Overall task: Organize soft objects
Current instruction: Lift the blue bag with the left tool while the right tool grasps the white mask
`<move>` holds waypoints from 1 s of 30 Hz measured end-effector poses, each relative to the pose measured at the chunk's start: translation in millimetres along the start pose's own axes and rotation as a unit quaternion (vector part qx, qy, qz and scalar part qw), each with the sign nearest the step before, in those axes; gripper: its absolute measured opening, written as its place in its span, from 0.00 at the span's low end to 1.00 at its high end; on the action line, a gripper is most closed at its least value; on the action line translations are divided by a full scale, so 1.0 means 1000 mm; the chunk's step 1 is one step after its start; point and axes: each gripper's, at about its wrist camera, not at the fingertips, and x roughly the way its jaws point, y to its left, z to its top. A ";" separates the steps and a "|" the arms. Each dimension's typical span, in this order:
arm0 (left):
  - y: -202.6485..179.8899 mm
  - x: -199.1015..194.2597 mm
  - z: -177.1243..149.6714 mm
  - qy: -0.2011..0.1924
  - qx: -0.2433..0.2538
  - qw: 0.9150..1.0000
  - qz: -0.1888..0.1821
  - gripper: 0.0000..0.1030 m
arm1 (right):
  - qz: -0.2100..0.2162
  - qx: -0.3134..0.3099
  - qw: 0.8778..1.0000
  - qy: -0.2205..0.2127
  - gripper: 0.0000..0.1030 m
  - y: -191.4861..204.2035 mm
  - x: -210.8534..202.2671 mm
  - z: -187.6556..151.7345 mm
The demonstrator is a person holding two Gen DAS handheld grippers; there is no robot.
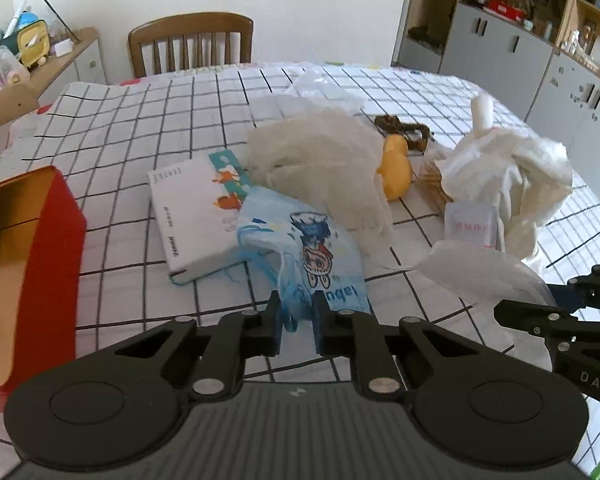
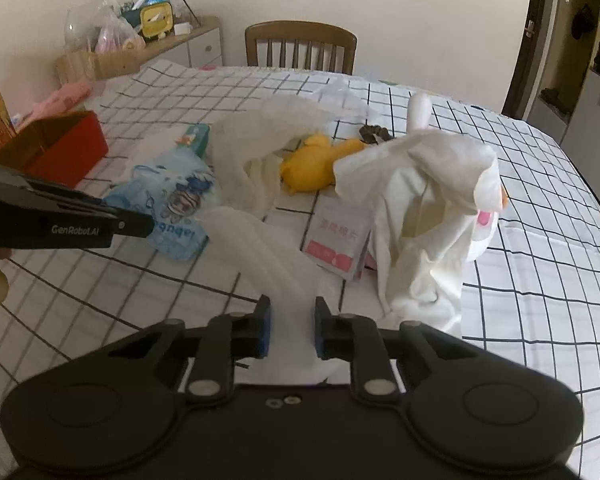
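My left gripper [image 1: 296,322] is shut on the near edge of a blue printed drawstring pouch [image 1: 315,256], which lies partly on a white book [image 1: 196,216]; the pouch also shows in the right wrist view [image 2: 172,204]. My right gripper [image 2: 292,330] is shut on a white soft cloth piece [image 2: 268,248], seen in the left wrist view [image 1: 483,276] too. A crumpled cream cloth [image 1: 319,168], a yellow plush toy [image 2: 315,164] and a white plush rabbit in a white bag [image 2: 431,208] lie on the checked tablecloth [image 1: 140,152].
An open red box [image 1: 40,264] stands at the left, also seen in the right wrist view [image 2: 68,148]. A pink-printed packet [image 2: 337,246] and a brown scrunchie [image 1: 403,128] lie among the cloths. A wooden chair [image 2: 300,46] stands at the far edge. Grey cabinets [image 1: 499,56] are at the right.
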 end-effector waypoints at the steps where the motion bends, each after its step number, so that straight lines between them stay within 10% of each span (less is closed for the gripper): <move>1: 0.002 -0.002 0.000 -0.002 -0.001 1.000 0.000 0.11 | 0.002 0.001 1.000 -0.003 0.18 0.001 -0.003 0.001; 30: 0.023 -0.053 -0.006 -0.035 -0.021 0.999 -0.021 0.06 | 0.030 0.032 0.998 -0.044 0.16 0.025 -0.047 0.016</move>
